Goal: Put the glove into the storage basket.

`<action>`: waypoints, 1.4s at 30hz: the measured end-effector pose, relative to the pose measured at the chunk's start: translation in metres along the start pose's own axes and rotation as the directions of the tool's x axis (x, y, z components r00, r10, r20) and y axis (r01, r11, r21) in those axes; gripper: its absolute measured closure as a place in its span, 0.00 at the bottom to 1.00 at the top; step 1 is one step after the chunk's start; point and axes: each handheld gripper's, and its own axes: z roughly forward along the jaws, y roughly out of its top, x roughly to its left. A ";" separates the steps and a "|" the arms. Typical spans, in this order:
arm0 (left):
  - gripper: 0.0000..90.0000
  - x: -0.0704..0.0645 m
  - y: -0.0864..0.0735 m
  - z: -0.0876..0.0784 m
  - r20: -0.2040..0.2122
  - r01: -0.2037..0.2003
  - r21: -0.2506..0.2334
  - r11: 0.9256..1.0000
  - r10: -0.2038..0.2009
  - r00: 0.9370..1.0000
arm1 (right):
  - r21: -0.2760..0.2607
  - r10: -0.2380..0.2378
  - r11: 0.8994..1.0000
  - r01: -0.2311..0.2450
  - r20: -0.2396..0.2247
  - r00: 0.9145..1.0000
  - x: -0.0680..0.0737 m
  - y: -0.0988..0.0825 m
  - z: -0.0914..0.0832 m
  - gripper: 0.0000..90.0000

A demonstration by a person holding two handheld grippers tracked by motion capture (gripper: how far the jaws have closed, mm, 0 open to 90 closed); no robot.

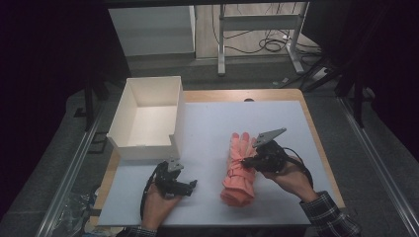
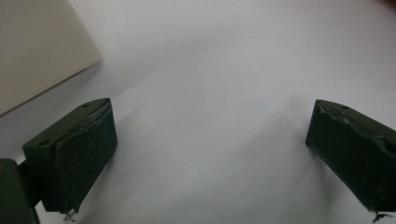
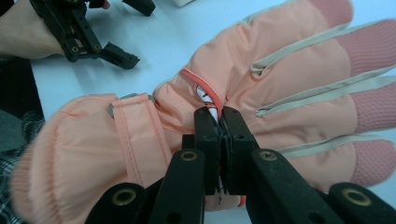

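While the glove (image 1: 238, 170) lies flat on the white mat (image 1: 207, 128), right of centre with its fingers pointing away from the person, the right gripper (image 3: 219, 114) has its jaws pinched together on a fold of fabric at the glove's back (a red-edged seam sits right at the tips). Well to the left, the left gripper (image 1: 184, 183) rests with jaws wide apart, holding nothing, near the box (image 1: 148, 116).

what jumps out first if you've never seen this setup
The salmon-pink glove lies on the white mat right of centre, and the right gripper is shut, pinching its fabric near the palm. At the table's left rear corner sits a white box, with the left gripper open in front of it.
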 end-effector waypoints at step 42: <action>0.02 0.000 0.000 0.000 -0.001 -0.005 0.000 1.000 0.005 1.000 | -0.092 0.005 0.996 0.003 0.089 0.996 0.001 -0.021 -0.007 0.67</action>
